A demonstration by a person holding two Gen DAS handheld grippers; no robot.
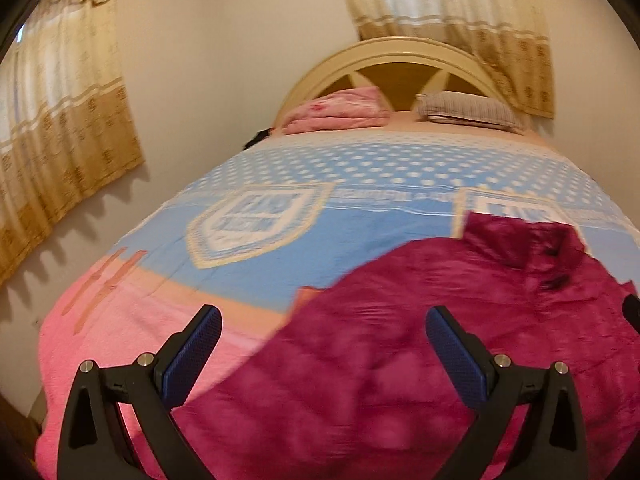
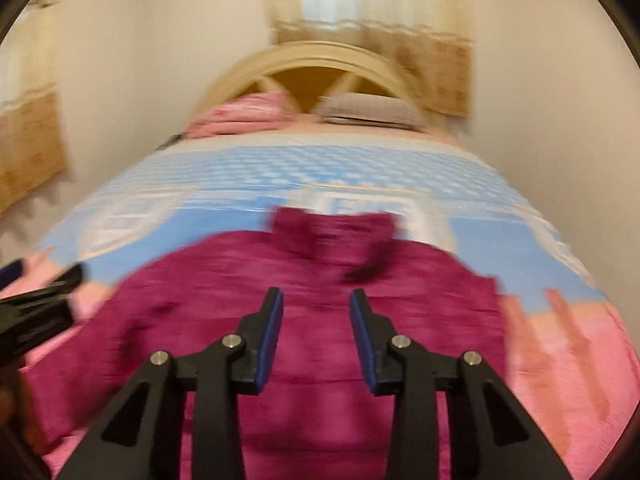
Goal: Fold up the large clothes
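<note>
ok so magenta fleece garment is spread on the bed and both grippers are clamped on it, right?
Not clamped. The left gripper and the right gripper both stand open above the magenta fleece garment, nothing between the pads, as each wrist view shows. It is spread on the bed.

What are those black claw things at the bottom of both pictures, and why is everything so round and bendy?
Those are grabbing tools, one held in each of a person's hands, with a small camera on each looking forward along its two fingers. The lens bends the view so it can see more.

One picture comes from the left gripper; its fingers stand wide apart with nothing between them. The other comes from the right gripper, whose fingers are closer together but also empty. At that picture's left edge you can see the left tool from the side.

Both look over a bed with a blue and pink bedspread. On it lies a fuzzy dark red garment, waiting to be folded. Near the headboard are a pink bundle and a grey pillow.
</note>
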